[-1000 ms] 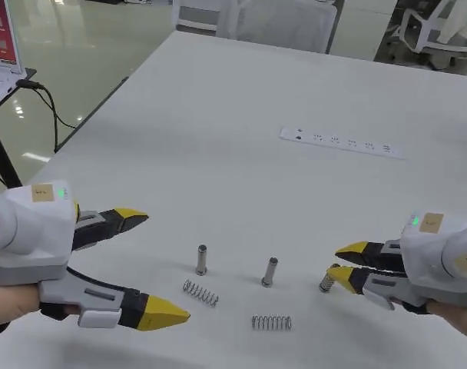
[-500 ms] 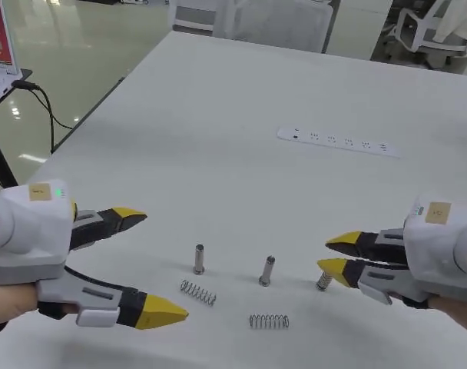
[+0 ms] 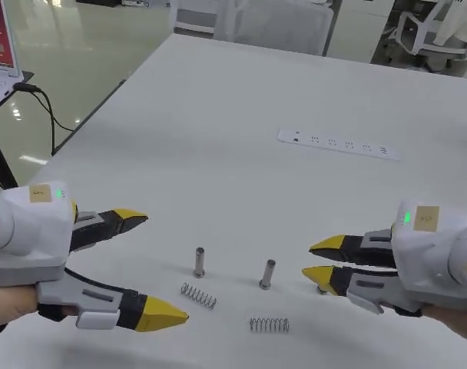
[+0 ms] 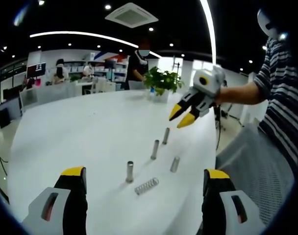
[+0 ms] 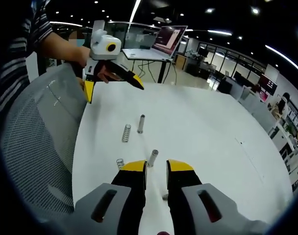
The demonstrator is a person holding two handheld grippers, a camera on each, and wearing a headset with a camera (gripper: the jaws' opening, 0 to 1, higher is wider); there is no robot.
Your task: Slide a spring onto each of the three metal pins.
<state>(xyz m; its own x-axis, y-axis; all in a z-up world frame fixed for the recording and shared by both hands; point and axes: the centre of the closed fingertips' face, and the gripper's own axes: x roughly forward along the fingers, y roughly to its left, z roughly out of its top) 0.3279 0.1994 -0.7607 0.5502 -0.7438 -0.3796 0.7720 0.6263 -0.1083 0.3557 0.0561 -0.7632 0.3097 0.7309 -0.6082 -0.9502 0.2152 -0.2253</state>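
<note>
**Springs [image 3: 199, 294] loose on the desk [image 3: 218, 115], both tongs empty**

Two springs lie flat on the near part of the desk. The left spring [image 3: 199, 294] is just nearer than the left pin [image 3: 200, 261], and the right spring [image 3: 269, 325] is just nearer than the middle pin [image 3: 268, 273]. Both of these pins stand upright and bare.

A third pin [image 4: 165, 135] stands upright to the right, just beneath the tips of the right tongs [image 3: 322, 260]. Those tongs hover with the jaws a narrow gap apart, gripping nothing.

The left tongs [image 3: 145, 265] hang at the left, jaws spread wide and empty. The left spring lies just to their right.

A power strip [image 3: 337, 144] lies far back on the desk.
</note>
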